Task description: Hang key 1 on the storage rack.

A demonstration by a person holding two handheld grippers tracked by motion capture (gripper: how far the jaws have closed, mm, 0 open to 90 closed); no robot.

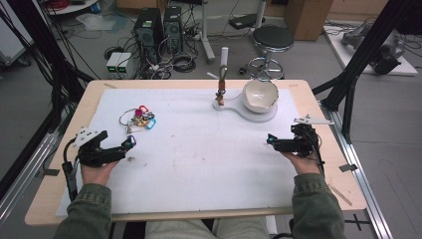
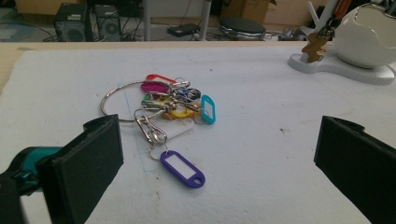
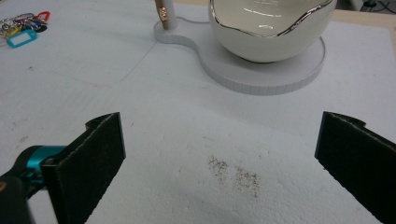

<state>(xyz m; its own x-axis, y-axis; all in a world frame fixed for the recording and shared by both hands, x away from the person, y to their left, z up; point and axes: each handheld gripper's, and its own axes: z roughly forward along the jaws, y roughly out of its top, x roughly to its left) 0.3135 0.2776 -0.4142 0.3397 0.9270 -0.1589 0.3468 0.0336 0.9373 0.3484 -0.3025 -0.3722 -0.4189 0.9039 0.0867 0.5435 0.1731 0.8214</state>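
Note:
A bunch of keys [image 1: 138, 119] with coloured tags lies on the white mat [image 1: 199, 149] at the left. In the left gripper view the key bunch [image 2: 170, 100] hangs on a metal ring, with a purple tag [image 2: 183, 169] nearest and a teal tag [image 2: 208, 110] at its right. My left gripper [image 1: 127, 145] rests just in front of the bunch, open and holding nothing [image 2: 219, 144]. My right gripper [image 1: 271, 140] stands open over bare mat at the right [image 3: 219, 140], short of the white bowl [image 3: 271, 28].
The eggshell-shaped white bowl [image 1: 260, 94] sits on a white base [image 1: 263, 116] at the back of the table. A post [image 1: 222, 74] on that base carries a brown keychain figure [image 2: 315, 46]. A stool [image 1: 272, 40] and computers stand on the floor beyond.

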